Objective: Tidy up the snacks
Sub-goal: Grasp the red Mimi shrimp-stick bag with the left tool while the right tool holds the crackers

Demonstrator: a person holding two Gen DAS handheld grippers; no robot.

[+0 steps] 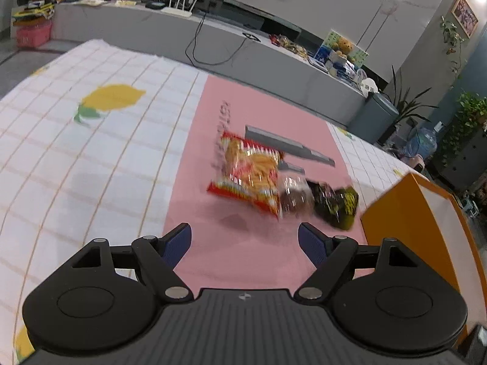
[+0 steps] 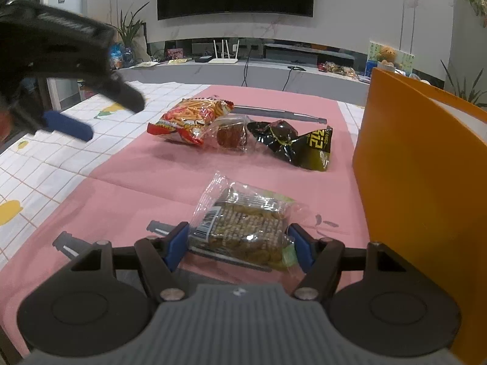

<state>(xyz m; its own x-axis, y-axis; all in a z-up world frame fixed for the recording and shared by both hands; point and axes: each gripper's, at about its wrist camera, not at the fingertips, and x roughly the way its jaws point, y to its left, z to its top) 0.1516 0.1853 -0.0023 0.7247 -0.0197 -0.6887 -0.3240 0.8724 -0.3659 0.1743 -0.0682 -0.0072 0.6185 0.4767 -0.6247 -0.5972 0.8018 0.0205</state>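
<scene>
Now I hold the clear cracker pack [image 2: 243,228] in my right hand-held gripper [image 2: 240,245], pinched from both sides. To do this well, I should squeeze softly so the crackers don't break, then lift it over the wall of the orange box [image 2: 420,164] just beside it. My left hand-held gripper [image 1: 245,243] is spread wide with nothing in it. On the bench, the red chip bag [image 1: 248,173] lies just ahead.

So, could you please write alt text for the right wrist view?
The right gripper holds a clear cracker packet over a pink mat, beside an orange box. Three more snack bags lie ahead, and the open left gripper hangs at the left.
</scene>
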